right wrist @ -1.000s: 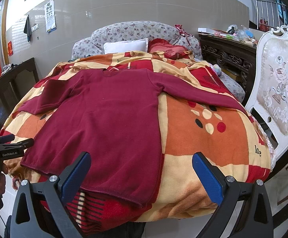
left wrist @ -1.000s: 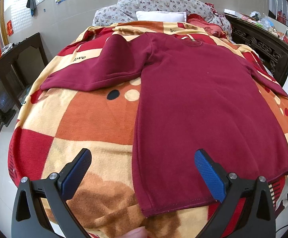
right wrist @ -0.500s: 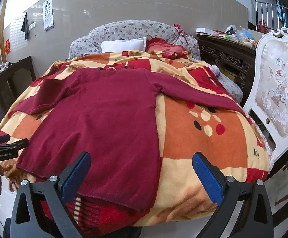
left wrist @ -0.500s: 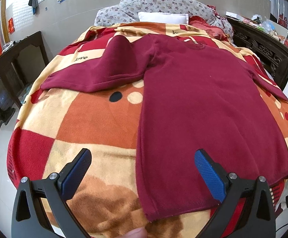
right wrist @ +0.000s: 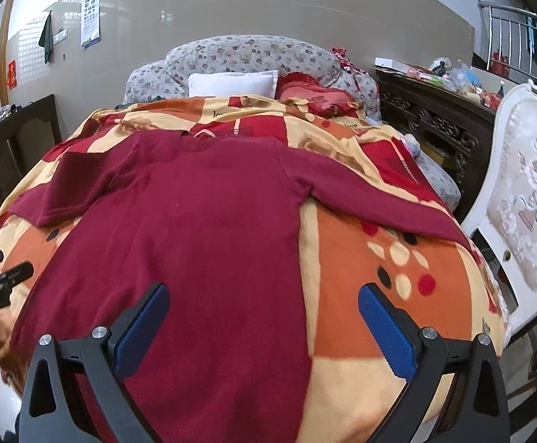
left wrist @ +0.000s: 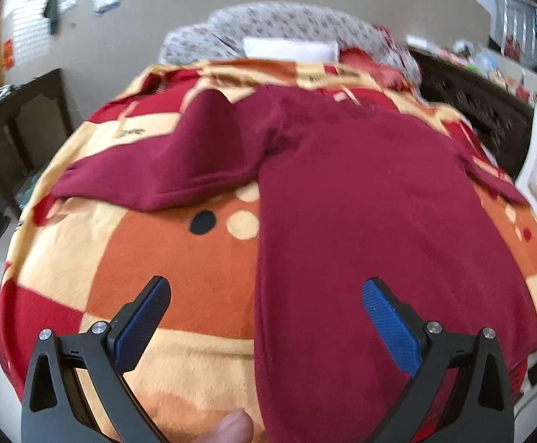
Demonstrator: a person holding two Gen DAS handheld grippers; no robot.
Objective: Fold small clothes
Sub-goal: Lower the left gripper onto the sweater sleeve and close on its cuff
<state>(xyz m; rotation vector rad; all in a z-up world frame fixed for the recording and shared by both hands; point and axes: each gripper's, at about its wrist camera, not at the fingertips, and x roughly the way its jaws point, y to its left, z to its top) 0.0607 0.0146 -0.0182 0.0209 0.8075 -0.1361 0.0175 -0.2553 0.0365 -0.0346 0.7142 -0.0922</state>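
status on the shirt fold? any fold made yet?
Done: the maroon shirt lies spread flat on the blanket, both sleeves out to the sides; no fold shows. In hand: nothing. The left gripper and right gripper are both open over the shirt's lower part, each straddling a side edge. Left: grab the shirt, fold the sleeves in, fold the body.

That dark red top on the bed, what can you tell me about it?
The dark red top is a long-sleeved, soft knit-looking garment lying spread flat on the patterned blanket, neck toward the pillows, hem toward the camera. One sleeve lies angled out to the left, the other to the right. Neither hand-held gripper grips it.
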